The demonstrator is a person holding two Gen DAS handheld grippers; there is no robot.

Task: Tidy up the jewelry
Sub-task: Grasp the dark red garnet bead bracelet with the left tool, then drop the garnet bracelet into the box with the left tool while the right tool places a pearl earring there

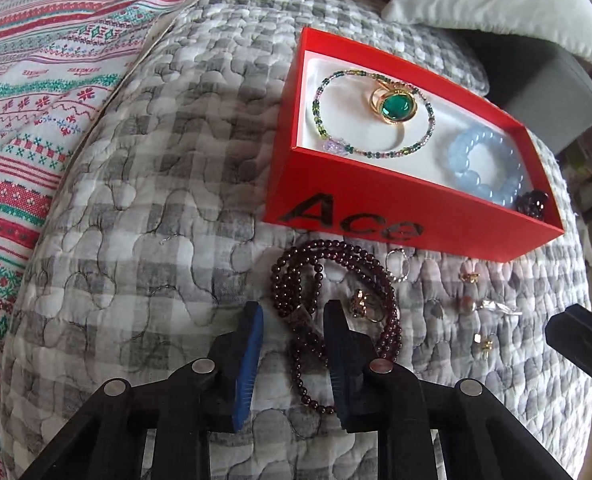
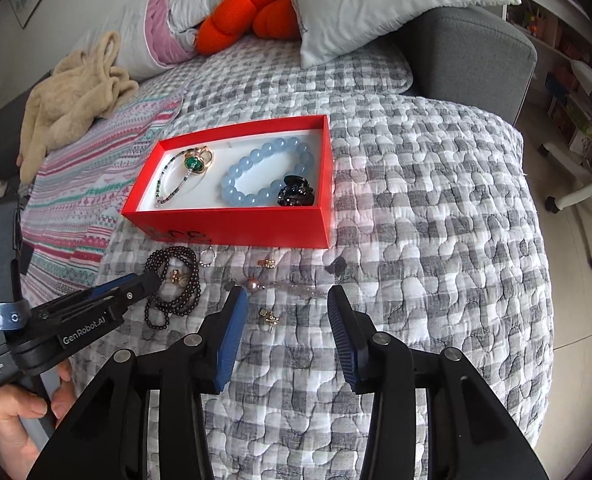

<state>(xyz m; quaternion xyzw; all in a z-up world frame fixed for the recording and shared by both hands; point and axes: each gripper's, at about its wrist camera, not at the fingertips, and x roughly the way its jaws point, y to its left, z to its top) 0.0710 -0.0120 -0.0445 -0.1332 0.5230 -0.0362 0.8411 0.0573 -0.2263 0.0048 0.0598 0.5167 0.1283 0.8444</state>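
A red box [image 1: 375, 204] [image 2: 232, 224] lies on the checked quilt and holds a thin beaded bracelet [image 1: 323, 92], a green-stone gold ring [image 1: 393, 109] [image 2: 195, 162], a pale blue bead bracelet [image 1: 481, 160] [image 2: 264, 174] and a dark piece [image 2: 295, 193]. A dark red bead necklace [image 1: 319, 280] [image 2: 176, 280] lies in front of the box. My left gripper [image 1: 294, 312] [image 2: 144, 282] is open, its jaws on either side of the necklace. My right gripper [image 2: 286, 300] is open and empty above a small gold earring [image 2: 270, 317]. Several small rings and earrings [image 1: 469, 304] lie scattered nearby.
A striped patterned blanket [image 1: 36, 120] lies to the left. A beige cloth [image 2: 72, 96], white pillows [image 2: 375, 4] and an orange cushion [image 2: 248, 12] sit behind the box. A grey sofa arm [image 2: 475, 48] stands at the back right. The quilt's edge drops off on the right.
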